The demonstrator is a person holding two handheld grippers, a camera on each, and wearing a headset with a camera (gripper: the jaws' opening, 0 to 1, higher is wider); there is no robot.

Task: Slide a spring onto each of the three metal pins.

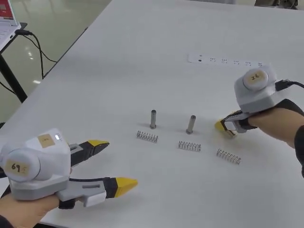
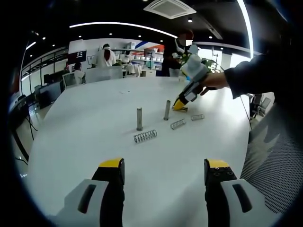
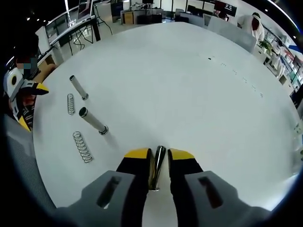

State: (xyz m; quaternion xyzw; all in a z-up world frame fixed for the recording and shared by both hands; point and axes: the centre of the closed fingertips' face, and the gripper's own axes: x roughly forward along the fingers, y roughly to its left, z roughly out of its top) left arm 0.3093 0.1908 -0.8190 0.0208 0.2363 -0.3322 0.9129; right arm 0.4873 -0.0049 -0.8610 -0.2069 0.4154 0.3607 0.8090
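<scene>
My right gripper (image 1: 224, 126) reaches in from the right, low over the table (image 1: 142, 71), jaws pinched on a pin (image 3: 159, 163). My left gripper (image 1: 114, 162) hovers near me, level, jaws wide and empty. Three springs (image 1: 189, 146) lie before two upright pins (image 1: 153, 118).

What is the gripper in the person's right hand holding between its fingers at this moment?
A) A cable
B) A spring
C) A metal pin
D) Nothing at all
C: in the right gripper view, the right gripper has its fingers closed on a metal pin, while the springs lie loose.
</scene>
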